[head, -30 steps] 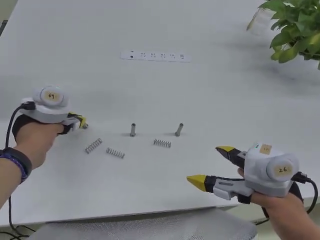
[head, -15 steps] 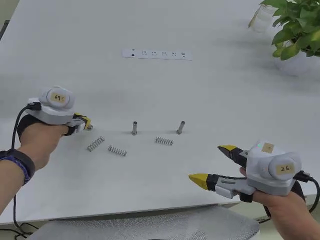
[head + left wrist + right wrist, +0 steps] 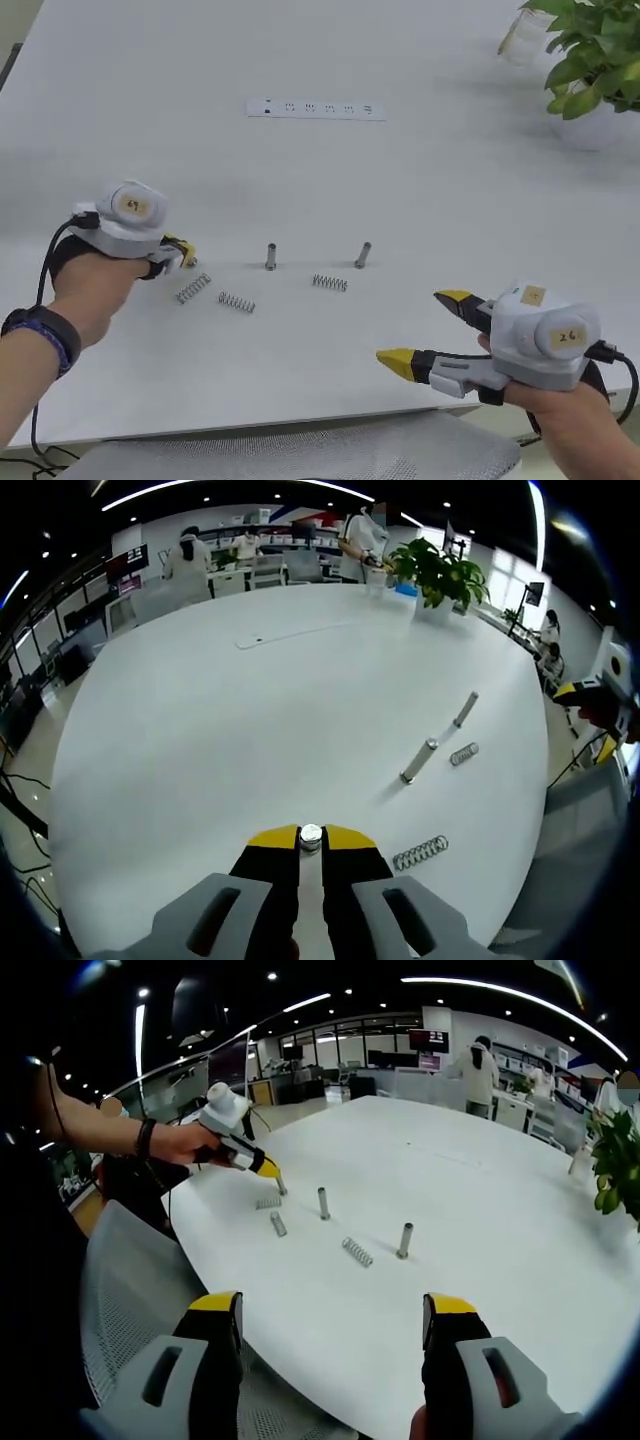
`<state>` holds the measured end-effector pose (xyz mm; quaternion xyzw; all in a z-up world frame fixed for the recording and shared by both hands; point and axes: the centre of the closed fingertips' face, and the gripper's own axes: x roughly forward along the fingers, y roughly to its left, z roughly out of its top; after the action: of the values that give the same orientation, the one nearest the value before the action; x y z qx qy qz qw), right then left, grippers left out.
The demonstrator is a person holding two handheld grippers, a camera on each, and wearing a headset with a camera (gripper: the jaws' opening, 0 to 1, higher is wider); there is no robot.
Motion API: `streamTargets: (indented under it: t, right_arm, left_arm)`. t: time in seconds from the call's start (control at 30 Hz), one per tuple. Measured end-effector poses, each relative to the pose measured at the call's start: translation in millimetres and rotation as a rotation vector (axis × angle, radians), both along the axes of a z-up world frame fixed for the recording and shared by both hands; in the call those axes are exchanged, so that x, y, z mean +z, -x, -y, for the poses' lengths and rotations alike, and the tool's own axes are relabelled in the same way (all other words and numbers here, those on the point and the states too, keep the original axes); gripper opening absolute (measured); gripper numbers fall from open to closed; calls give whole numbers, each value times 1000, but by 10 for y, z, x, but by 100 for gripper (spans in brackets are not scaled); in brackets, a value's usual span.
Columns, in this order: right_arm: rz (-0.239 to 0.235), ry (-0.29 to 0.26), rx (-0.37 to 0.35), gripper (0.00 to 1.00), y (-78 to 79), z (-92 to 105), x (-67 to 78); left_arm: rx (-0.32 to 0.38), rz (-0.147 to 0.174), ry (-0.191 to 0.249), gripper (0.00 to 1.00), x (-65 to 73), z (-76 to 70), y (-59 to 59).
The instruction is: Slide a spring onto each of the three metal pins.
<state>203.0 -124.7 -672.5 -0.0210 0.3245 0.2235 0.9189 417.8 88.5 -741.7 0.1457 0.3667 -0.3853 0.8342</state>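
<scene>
Three upright metal pins (image 3: 270, 257) (image 3: 362, 255) (image 3: 311, 834) are counted mid-frame, the leftmost pinched by the left gripper (image 3: 186, 257). Three coiled springs (image 3: 193, 288) (image 3: 236, 302) (image 3: 329, 283) are laid just below. The right gripper (image 3: 420, 327) is held spread, lower right.

Head view above; gripper views low, sharing pins (image 3: 323, 1203).

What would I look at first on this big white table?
Probably the yellow-tipped tools: the right tool hangs wide open near the front edge of the table, and the left tool pinches a metal pin. Between them, two more pins stand upright, with three springs lying loose beside them.
</scene>
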Motion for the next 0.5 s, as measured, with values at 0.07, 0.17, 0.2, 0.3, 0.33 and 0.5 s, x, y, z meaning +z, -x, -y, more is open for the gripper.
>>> streamTargets:
  t: [0.07,0.17,0.2,0.3,0.33,0.5]
  right_arm:
    - [2,-1,-1,72,2,3,7]
    - [2,0,-1,72,5,11,4]
    - [2,0,-3,72,8,15,4]
    - [1,0,-4,72,10,20,-4]
    - [1,0,-4,72,10,20,-7]
    - [1,-4,-5,72,13,7,-5]
  left_arm:
    - [-10,2,-8,0,-11,12,20]
    - [-16,-1,-9,0,-16,24,38]
    - [-18,1,-15,0,-26,23,42]
    - [-21,9,-14,0,-22,42,30]
    - [-29,16,-20,0,-23,52,31]
    - [-27,23,-22,0,-23,56,39]
